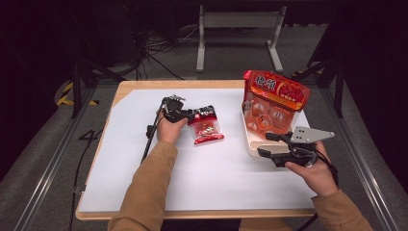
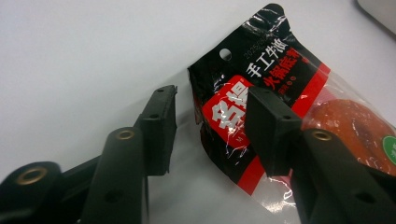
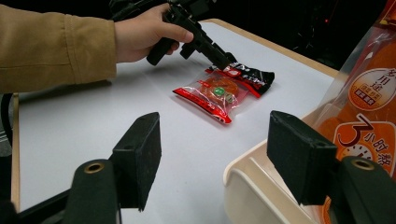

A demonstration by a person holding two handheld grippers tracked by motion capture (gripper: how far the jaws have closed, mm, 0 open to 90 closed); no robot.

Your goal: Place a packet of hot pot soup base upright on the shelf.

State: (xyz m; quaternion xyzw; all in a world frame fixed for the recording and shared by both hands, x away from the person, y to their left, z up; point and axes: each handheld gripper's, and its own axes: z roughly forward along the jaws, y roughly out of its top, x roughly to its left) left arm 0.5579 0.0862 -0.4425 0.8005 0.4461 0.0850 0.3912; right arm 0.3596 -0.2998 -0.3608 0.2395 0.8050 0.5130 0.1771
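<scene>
A small snack packet [image 1: 207,126] with a black and red printed end and a clear window lies flat on the white sheet. My left gripper [image 1: 195,115] reaches it from the left. In the left gripper view the jaws [image 2: 212,98] stand apart astride the packet's [image 2: 261,84] black end, one over the print, one over bare sheet, neither pressing. My right gripper [image 1: 263,144] is open at the near corner of a cream tray [image 1: 250,139]; the right gripper view shows nothing between its jaws [image 3: 215,126]. A large orange bag [image 1: 274,96] stands in the tray.
The white sheet [image 1: 144,168] covers most of the wooden table, with bare room in front and at the left. The tray [image 3: 247,163] and the orange bag [image 3: 369,107] take up the right side. Cables and a metal frame stand on the floor beyond the far edge.
</scene>
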